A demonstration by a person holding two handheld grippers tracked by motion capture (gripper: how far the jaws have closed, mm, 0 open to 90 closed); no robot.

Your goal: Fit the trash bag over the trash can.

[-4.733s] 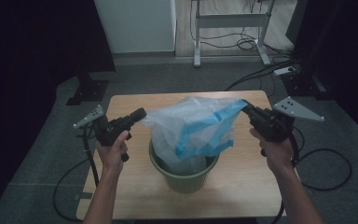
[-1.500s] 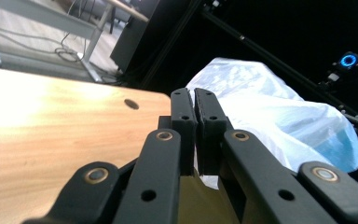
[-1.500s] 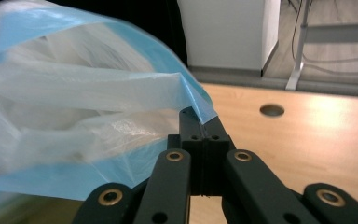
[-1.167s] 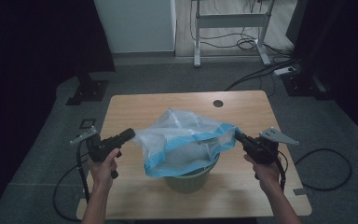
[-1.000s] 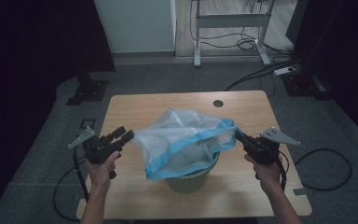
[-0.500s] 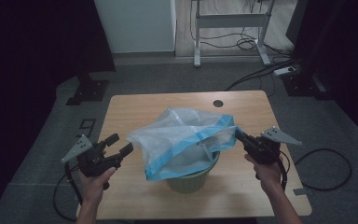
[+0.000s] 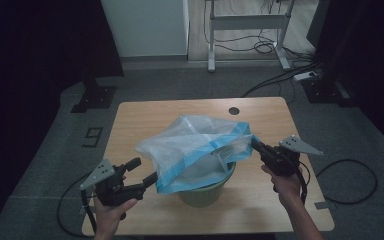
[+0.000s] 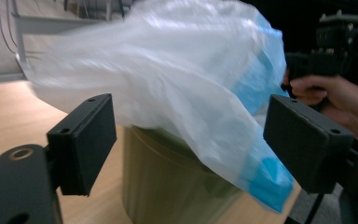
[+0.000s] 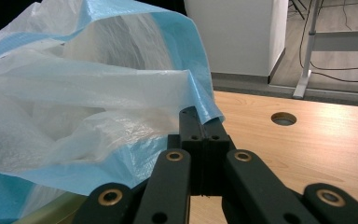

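Plastic bag (image 7: 200, 147) draped over the green bin (image 7: 207, 187) on the table (image 7: 140, 112); right gripper (image 7: 256, 146) clamps its blue edge, left gripper (image 7: 145, 172), jaws just opened wide, holds nothing

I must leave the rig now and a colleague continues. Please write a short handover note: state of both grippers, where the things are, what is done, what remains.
Left gripper: jaws have just been opening, nothing between them; it sits beside the bag's blue hem.
Right gripper: shut on the plastic bag at its blue edge.
Green bin: stands upright on the wooden table; the bag is draped loosely over its top.
Done: bag is over the bin, one side held.
Left: probably re-grip the left side and pull the hem down around the bin's rim.
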